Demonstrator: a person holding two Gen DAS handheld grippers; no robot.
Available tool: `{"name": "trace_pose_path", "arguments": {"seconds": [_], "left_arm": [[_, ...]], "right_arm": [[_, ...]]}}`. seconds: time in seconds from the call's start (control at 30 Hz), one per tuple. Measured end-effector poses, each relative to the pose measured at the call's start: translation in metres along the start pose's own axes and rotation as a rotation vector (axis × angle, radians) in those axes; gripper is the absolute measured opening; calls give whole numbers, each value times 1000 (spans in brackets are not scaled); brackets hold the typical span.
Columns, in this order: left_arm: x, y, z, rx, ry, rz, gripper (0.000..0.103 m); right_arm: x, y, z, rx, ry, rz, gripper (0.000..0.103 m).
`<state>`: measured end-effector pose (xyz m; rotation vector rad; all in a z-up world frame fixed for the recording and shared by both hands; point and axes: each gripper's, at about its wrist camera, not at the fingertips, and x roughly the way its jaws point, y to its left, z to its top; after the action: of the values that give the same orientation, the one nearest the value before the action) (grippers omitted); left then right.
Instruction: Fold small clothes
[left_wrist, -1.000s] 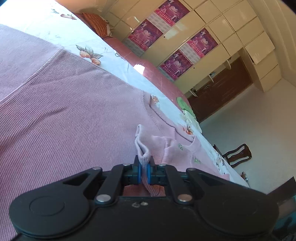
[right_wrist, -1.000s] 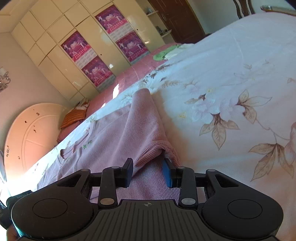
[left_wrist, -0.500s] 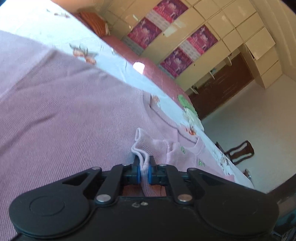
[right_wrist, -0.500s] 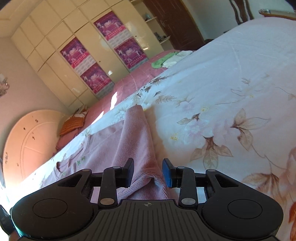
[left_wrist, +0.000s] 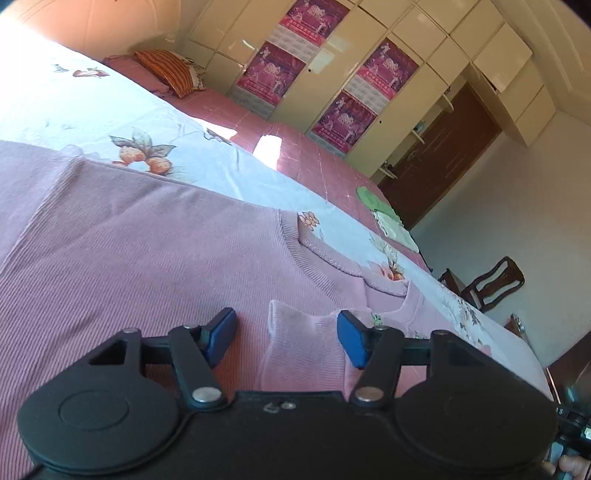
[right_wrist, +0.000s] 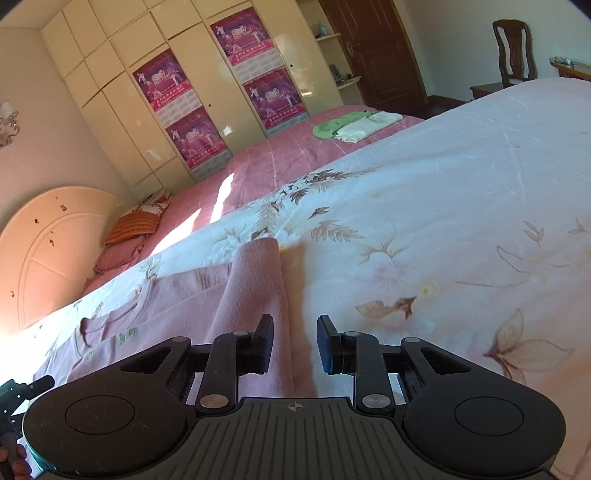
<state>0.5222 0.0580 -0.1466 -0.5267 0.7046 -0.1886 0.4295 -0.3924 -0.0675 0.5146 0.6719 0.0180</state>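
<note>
Left gripper (left_wrist: 286, 334) jaws have just opened, releasing the folded-in cuff onto the pink ribbed knit sweater (left_wrist: 147, 236); right gripper (right_wrist: 294, 343) jaws, closing, stand narrowly apart astride its sleeve fold; further folds remain.

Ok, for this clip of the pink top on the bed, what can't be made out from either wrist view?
- Left wrist view: the hem of the pink top, hidden by the left hand-held gripper body and cut off by the frame edge.
- Right wrist view: the folded sleeve end, hidden behind the right hand-held gripper.
- Both views: poster print, too small to read.
- The person: only fingertips at the edges.
</note>
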Motion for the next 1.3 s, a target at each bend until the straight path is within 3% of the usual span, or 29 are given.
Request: {"name": "trace_pose_path", "arguments": {"seconds": [0.1,0.23,0.33,0.37,0.4,0.5,0.63,0.7,0.77,0.87,0.97,1.07,1.17,1.3], "left_arm": [[18,-9,6,55,75,-5,10],[16,-18,-1,121,31,3,6],[-15,-14,-12,96,-136,-33,5],[-27,-13,-11,99,-209,-42,5],[-30,-13,-13,106,-218,-13,5],[-14,-5,-18,80,-122,44,5],[-7,6,-12,19,-59,38,14],[-25,5,-11,13,-148,117,19],[-39,-11,-8,87,-223,136,37],[-26,-43,-9,190,-146,57,58],[10,-60,-22,255,-4,65,62],[9,-60,-32,277,-38,79,62],[-26,-62,-35,272,-114,57,63],[-45,-63,-62,292,-74,64,64]], "right_arm": [[24,-4,14,16,17,12,26],[44,-6,20,41,55,50,26],[45,1,21,-29,61,58,24],[41,4,20,-63,39,34,2],[39,6,19,-86,22,8,2],[45,3,12,-100,32,-14,2],[40,12,17,-111,9,-22,2],[36,21,19,-160,-16,-19,2],[36,31,20,-215,-41,-23,2],[54,38,18,-260,-10,-33,2],[74,36,13,-277,44,-56,2],[75,33,18,-257,81,-57,2],[46,38,14,-318,59,-36,3],[8,38,-24,-341,85,17,3]]}}
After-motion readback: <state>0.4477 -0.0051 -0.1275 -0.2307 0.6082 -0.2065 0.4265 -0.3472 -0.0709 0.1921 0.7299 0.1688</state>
